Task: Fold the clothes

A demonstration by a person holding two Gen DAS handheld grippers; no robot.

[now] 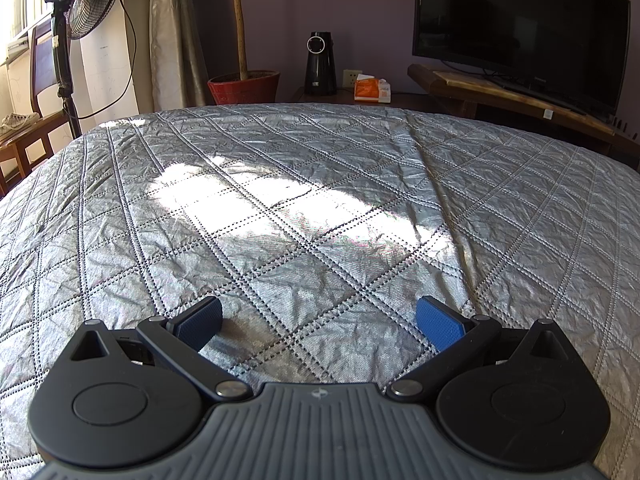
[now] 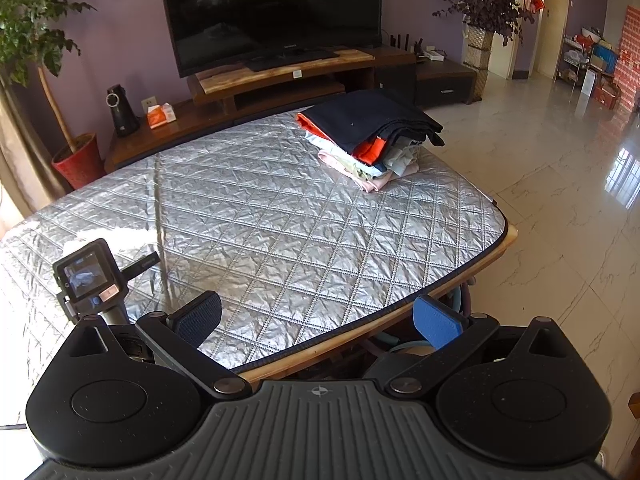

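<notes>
A stack of folded clothes (image 2: 372, 136), dark navy on top with orange, pale green and pink layers beneath, rests at the far right corner of the silver quilted table (image 2: 280, 216). My right gripper (image 2: 318, 322) is open over the table's near edge, well short of the stack, with nothing between its blue pads. My left gripper (image 1: 320, 322) is open too, hovering low over the bare quilted cover (image 1: 304, 208); no garment shows in the left wrist view. The back of the left gripper's camera (image 2: 90, 274) appears at the left of the right wrist view.
Beyond the table stand a TV (image 2: 272, 12) on a wooden stand (image 2: 288, 76), a black speaker (image 2: 122, 110), an orange tissue box (image 2: 160, 114) and a potted plant (image 2: 76, 160). A standing fan (image 1: 80, 8) and chair (image 1: 24, 128) are at the left. Tiled floor (image 2: 560, 200) lies to the right.
</notes>
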